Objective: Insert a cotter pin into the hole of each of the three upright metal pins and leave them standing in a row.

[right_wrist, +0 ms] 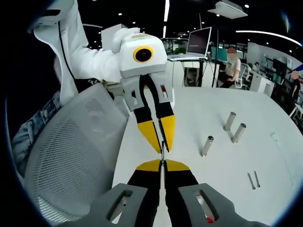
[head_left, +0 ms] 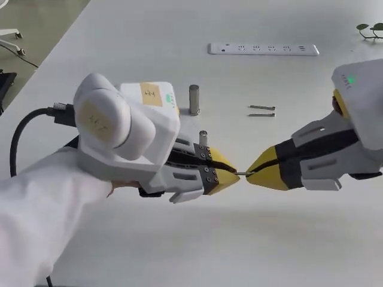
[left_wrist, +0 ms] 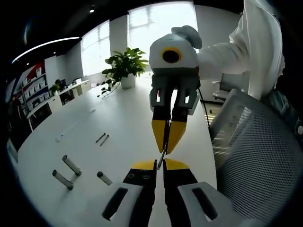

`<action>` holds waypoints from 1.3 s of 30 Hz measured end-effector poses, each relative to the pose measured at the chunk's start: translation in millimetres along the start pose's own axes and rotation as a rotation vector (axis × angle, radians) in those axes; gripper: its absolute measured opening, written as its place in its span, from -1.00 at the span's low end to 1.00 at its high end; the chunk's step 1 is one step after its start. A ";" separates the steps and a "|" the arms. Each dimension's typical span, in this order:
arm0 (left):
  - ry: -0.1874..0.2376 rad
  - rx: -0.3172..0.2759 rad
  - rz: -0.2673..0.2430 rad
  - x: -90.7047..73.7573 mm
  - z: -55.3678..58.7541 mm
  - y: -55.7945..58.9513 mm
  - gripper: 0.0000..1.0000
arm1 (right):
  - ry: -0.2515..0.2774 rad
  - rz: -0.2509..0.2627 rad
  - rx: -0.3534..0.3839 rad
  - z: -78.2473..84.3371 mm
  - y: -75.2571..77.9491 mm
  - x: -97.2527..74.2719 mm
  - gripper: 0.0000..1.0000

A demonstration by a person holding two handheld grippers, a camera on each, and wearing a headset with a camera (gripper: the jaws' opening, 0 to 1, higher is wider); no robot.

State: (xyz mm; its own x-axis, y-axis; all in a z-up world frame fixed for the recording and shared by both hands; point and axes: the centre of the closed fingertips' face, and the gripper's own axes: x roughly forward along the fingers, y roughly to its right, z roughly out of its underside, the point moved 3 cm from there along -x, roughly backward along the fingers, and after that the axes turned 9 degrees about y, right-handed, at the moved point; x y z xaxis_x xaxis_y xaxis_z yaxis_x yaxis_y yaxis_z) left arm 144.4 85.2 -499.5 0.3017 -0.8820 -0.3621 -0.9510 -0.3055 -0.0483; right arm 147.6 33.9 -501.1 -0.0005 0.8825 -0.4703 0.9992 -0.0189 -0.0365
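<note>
White tabletop (head_left: 119, 36) spreads through the head view, where the left gripper (head_left: 233, 174) and right gripper (head_left: 251, 173) meet tip to tip, each clamped on one cotter pin (head_left: 242, 173), with two metal pins (head_left: 194, 99) upright beyond it and two loose cotter pins (head_left: 262, 107) lying beyond it to the right. Left gripper view: three metal pins stand left of that held pin. Right gripper view: they stand to its right.

The left tongs (head_left: 232, 174) and right tongs (head_left: 256, 171) are white with yellow tips, black cable (head_left: 36, 113), white sleeve (head_left: 42, 221).
</note>
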 end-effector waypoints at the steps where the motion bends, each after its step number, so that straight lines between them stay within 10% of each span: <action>1: -0.003 0.002 -0.011 0.0 0.6 -2.2 -0.88 | 0.002 0.005 0.002 -0.2 2.3 0.1 -1.00; 5: 0.008 -0.003 -0.062 -0.4 1.5 -14.8 -0.50 | 0.004 0.043 0.004 1.1 17.9 -2.6 -1.00; 17: 0.018 -0.118 -0.378 -7.6 27.5 -75.9 -0.39 | -0.028 0.194 0.045 17.5 64.8 3.3 -1.00; 39: -0.044 -0.256 -0.386 20.3 79.3 -90.4 -0.52 | -0.061 0.190 0.087 33.0 80.6 28.5 -1.00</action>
State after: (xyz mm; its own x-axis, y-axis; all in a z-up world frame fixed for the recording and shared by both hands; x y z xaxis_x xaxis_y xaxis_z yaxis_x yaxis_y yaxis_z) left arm 231.0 123.4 -576.3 0.6220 -0.6720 -0.4018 -0.7205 -0.6922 0.0423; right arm 226.8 42.0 -546.5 0.1824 0.8294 -0.5281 0.9743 -0.2248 -0.0165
